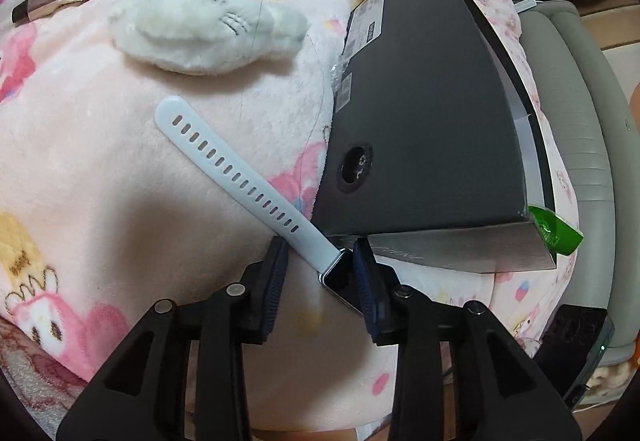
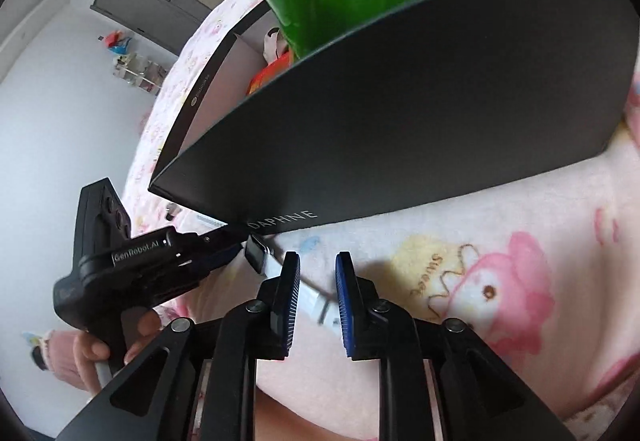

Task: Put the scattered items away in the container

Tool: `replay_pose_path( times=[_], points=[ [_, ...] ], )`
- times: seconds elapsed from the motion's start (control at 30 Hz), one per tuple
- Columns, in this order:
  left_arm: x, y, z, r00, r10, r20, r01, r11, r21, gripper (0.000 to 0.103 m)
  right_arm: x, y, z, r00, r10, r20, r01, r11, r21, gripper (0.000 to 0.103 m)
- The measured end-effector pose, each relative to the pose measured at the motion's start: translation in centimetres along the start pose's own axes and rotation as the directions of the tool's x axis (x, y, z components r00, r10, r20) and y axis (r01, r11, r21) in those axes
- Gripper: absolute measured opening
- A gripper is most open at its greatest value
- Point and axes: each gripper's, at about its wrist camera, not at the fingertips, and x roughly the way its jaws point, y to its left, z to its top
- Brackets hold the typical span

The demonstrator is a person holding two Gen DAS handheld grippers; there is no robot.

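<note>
Against the near corner of the black box (image 1: 420,113), the white-strapped watch (image 1: 240,169) lies on the blanket with its face between the left tool's (image 1: 318,277) parted, non-pressing pads, its other strap end running between the right tool's (image 2: 318,293) open pads.

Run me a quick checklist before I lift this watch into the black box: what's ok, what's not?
1. Watch between the left tongs: ok, its case sits in the gap.
2. Left pads pressing the case: not ok, gaps show on both sides.
3. Right tongs around the other strap end: ok, strap lies between them, but pads look apart, no grip.
4. Long strap free: ok, it lies flat on the pink blanket, beside the box wall.
5. Black box open: ok, green packet and other items are already inside.
6. Room left inside: cannot tell.
</note>
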Motion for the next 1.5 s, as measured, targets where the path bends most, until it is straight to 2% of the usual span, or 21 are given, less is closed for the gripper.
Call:
replay_pose_path(
  times=[0.1, 0.13, 0.17, 0.23, 0.3, 0.37, 0.4, 0.47, 0.53, 0.67, 0.77, 0.83, 0.9, 1.0, 1.03, 1.07, 1.13, 1.3, 1.4, 1.5],
  points=[
    [-0.3, -0.1, -0.3, 1.000, 0.012, 0.011, -0.012, 1.000, 0.011, 0.026, -1.6, -0.1, -0.6, 0.998, -0.065, 0.011, 0.065, 0.998, 0.012, 0.016],
    [-0.3, -0.1, -0.4, 1.000, 0.000, 0.004, 0.000, 1.000, 0.008, 0.026, -1.7, -0.2, -0.8, 0.998, -0.063, 0.007, 0.063, 0.998, 0.019, 0.022],
    [-0.4, 0.1, -0.3, 1.000, -0.010, 0.002, 0.010, 1.000, -0.001, 0.026, -1.8, -0.5, -1.2, 0.998, -0.056, -0.011, 0.057, 0.998, 0.030, 0.032],
    [-0.5, 0.4, -0.2, 1.000, -0.022, 0.006, 0.022, 0.999, -0.024, 0.029, -1.5, -1.2, -1.8, 0.998, -0.026, -0.054, 0.029, 0.997, 0.072, 0.039],
    [-0.4, 0.7, -0.1, 0.999, -0.038, 0.003, 0.038, 0.998, -0.047, 0.029, -0.8, -1.5, -2.0, 0.997, -0.001, -0.080, 0.010, 0.994, 0.108, 0.040],
    [-0.2, 0.7, 0.0, 0.999, -0.037, -0.001, 0.037, 0.998, -0.047, 0.029, 0.3, -1.3, -1.5, 0.998, 0.033, -0.047, -0.029, 0.996, 0.087, 0.041],
    [-0.2, 0.6, -0.1, 0.999, -0.034, -0.001, 0.034, 0.999, -0.041, 0.029, 0.8, -1.1, -1.2, 0.998, 0.046, -0.040, -0.043, 0.996, 0.074, 0.039],
    [-0.2, 0.4, -0.1, 1.000, -0.031, 0.001, 0.031, 0.999, -0.025, 0.029, 1.7, -0.4, -1.1, 0.998, 0.036, -0.050, -0.034, 0.999, 0.037, 0.005],
    [-0.4, 0.3, -0.3, 0.999, -0.042, 0.005, 0.042, 0.999, -0.018, 0.029, 1.5, 0.5, -1.4, 0.999, 0.018, -0.043, -0.019, 1.000, -0.015, 0.003],
    [-1.4, 0.3, -0.7, 0.993, -0.105, 0.045, 0.106, 0.994, -0.015, 0.029, -1.5, 0.4, -1.3, 0.998, -0.028, 0.055, 0.031, 0.999, -0.042, 0.002],
    [-2.0, 0.3, -0.8, 0.992, -0.096, 0.078, 0.098, 0.995, -0.014, 0.029, -4.0, -0.8, -0.4, 0.984, -0.096, 0.151, 0.095, 0.995, 0.010, 0.002],
    [-2.1, 0.6, -0.9, 0.993, -0.079, 0.087, 0.082, 0.996, -0.028, 0.029, -4.6, -1.7, 0.2, 0.980, -0.098, 0.174, 0.090, 0.995, 0.052, 0.002],
    [-2.4, 0.8, -1.1, 0.994, -0.066, 0.092, 0.070, 0.997, -0.042, 0.029, -4.4, -2.5, 0.1, 0.987, -0.057, 0.147, 0.042, 0.994, 0.103, 0.002],
    [-3.1, 1.9, -1.7, 0.995, -0.037, 0.090, 0.044, 0.996, -0.073, 0.030, -2.8, -2.5, -0.7, 0.998, 0.031, 0.049, -0.037, 0.991, 0.132, 0.012],
    [-2.8, 1.8, -1.2, 0.996, -0.027, 0.087, 0.034, 0.996, -0.084, 0.031, -2.6, -2.4, -0.9, 0.999, 0.042, 0.026, -0.045, 0.989, 0.138, 0.020],
    [-2.7, 2.0, -1.2, 0.996, -0.026, 0.085, 0.034, 0.995, -0.097, 0.032, -2.0, -2.1, -1.2, 0.998, 0.056, 0.005, -0.056, 0.989, 0.138, 0.033],
    [-2.4, 2.3, -0.9, 0.996, -0.039, 0.078, 0.048, 0.992, -0.116, 0.034, -0.9, -1.9, -1.2, 0.998, 0.066, -0.009, -0.064, 0.988, 0.139, 0.042],
    [-3.4, 4.3, -0.9, 0.990, -0.048, 0.135, 0.073, 0.980, -0.185, 0.034, 1.3, -2.8, 0.3, 0.997, 0.046, 0.058, -0.057, 0.977, 0.206, 0.042],
    [-2.5, 4.6, -0.2, 0.991, -0.039, 0.126, 0.064, 0.977, -0.202, 0.034, 4.3, -3.3, 0.6, 0.997, 0.072, 0.011, -0.073, 0.975, 0.210, 0.041],
    [-1.6, 4.7, 0.3, 0.993, -0.041, 0.107, 0.065, 0.972, -0.225, 0.032, 4.7, -3.3, 0.3, 0.998, 0.049, 0.035, -0.054, 0.982, 0.181, 0.019]
  ],
)
